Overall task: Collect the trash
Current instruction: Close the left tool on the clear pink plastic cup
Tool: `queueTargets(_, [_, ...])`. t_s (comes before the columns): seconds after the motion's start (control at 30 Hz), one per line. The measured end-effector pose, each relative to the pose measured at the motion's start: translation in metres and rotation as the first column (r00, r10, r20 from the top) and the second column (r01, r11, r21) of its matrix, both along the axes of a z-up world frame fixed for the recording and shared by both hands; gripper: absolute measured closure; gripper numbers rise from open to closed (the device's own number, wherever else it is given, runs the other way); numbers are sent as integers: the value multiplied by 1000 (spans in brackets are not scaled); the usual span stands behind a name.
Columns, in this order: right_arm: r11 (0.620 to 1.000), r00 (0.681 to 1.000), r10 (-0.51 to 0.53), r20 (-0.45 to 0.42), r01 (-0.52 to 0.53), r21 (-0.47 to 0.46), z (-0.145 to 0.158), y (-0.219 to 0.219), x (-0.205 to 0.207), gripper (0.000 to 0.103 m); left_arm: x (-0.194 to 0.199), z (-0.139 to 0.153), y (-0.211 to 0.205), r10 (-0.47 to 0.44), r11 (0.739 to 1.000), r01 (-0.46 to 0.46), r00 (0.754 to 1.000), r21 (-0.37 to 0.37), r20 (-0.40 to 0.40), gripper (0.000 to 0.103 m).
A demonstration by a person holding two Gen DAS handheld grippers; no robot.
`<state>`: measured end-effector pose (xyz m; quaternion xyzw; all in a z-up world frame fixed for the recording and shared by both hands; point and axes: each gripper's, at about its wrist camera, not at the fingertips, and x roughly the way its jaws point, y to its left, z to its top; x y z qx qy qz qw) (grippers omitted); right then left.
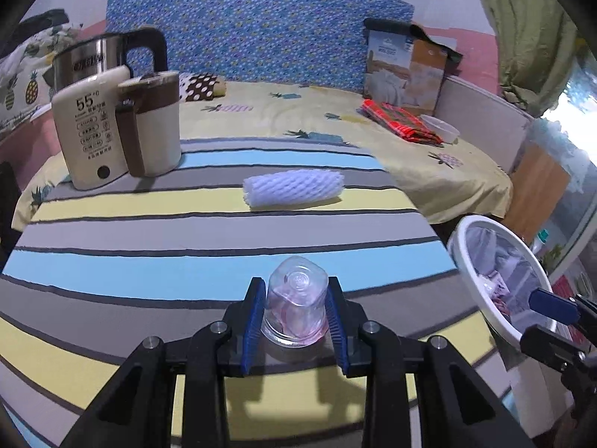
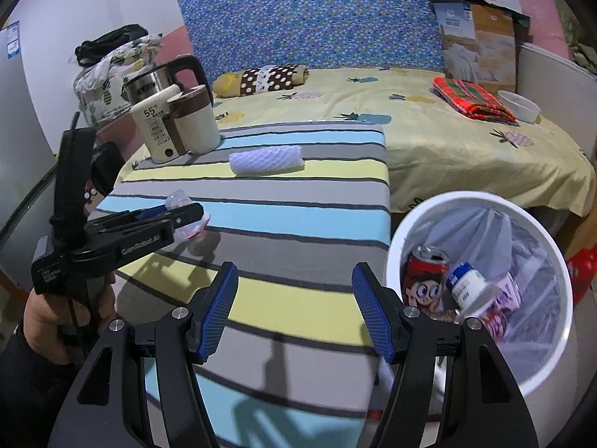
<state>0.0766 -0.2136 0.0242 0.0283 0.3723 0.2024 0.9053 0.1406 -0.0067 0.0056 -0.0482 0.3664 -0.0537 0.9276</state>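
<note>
My left gripper (image 1: 296, 310) is shut on a clear plastic bottle (image 1: 297, 304) with pink residue, held just above the striped cloth. In the right wrist view the left gripper (image 2: 179, 216) holds the bottle (image 2: 178, 200) at the table's left side. My right gripper (image 2: 294, 298) is open and empty over the table's near edge, left of the white trash bin (image 2: 559, 261). The bin holds a red can (image 2: 423, 276), a white bottle (image 2: 468, 285) and wrappers. A white foam net sleeve (image 1: 294, 189) lies further back on the cloth; it also shows in the right wrist view (image 2: 265, 159).
A cream warmer (image 1: 89, 130), a brown-and-cream mug (image 1: 155, 123) and a steel kettle (image 1: 93, 58) stand at the table's back left. Behind lies a bed with a red plaid cloth (image 2: 472, 99), a plastic container (image 2: 518, 104) and a box (image 2: 477, 44). The bin (image 1: 466, 254) stands right of the table.
</note>
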Motion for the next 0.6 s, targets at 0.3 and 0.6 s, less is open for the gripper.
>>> queueTargets(0.3, [1000, 1000, -5, 11, 5, -23, 18, 12, -19, 38, -25, 10, 5, -38, 999, 37, 999, 4, 15, 70])
queueTargets(0.6, [999, 1000, -12, -11, 12, -33, 14, 32, 3, 38, -34, 24, 26, -23, 1000, 23, 999, -4, 42, 70])
